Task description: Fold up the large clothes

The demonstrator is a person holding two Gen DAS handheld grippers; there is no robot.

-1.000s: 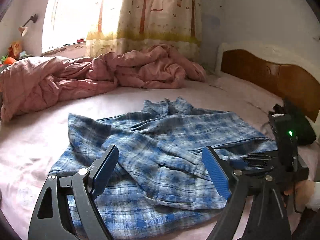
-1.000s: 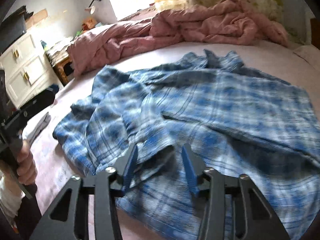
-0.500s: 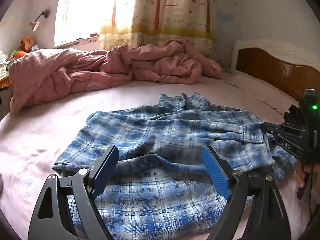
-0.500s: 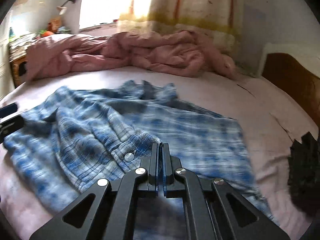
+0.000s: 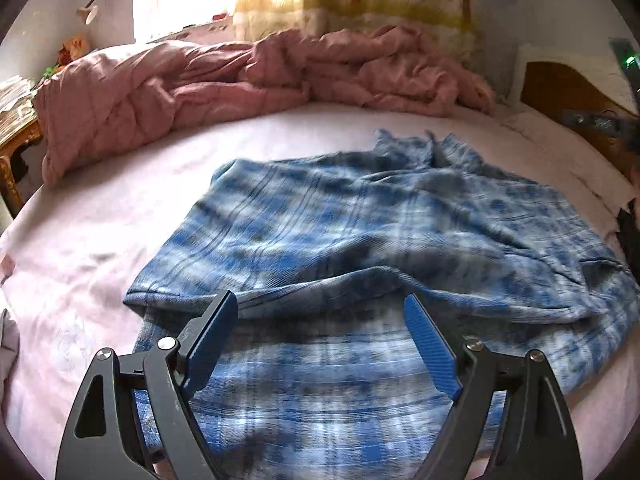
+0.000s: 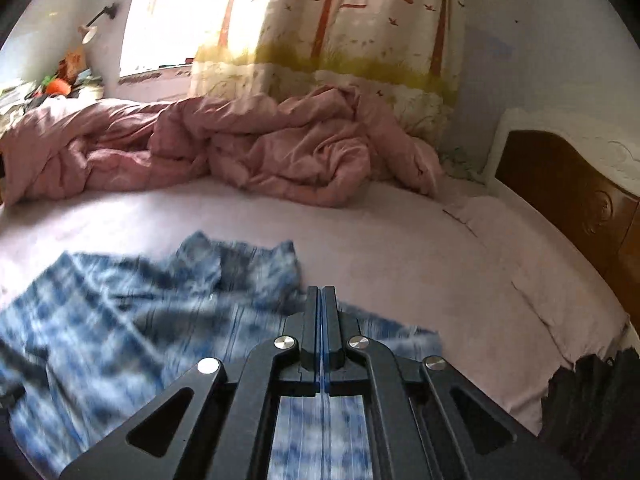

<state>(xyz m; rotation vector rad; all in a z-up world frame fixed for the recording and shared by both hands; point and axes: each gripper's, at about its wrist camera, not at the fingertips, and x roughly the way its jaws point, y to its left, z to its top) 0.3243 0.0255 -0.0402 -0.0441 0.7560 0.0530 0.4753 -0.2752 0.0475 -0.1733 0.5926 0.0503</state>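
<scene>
A blue plaid shirt [image 5: 360,240] lies spread and partly folded over itself on the pink bed sheet [image 5: 100,240]. My left gripper [image 5: 320,332] is open and empty, hovering over the shirt's near part. My right gripper [image 6: 322,300] is shut; it seems to pinch the shirt's [image 6: 120,320] edge, and the cloth shows blurred beneath the jaws. The right gripper's body shows at the far right edge of the left wrist view [image 5: 600,120].
A crumpled pink quilt [image 5: 240,76] lies along the far side of the bed under the curtained window [image 6: 340,20]. A wooden headboard [image 6: 568,196] stands at the right. A dark object [image 6: 592,396] sits at the bed's right edge. A wooden side table [image 5: 16,140] stands at the left.
My right gripper closed on the shirt, then swung right, pulling a layer across. The shirt now lies flatter. My left gripper stayed open over the near hem.
</scene>
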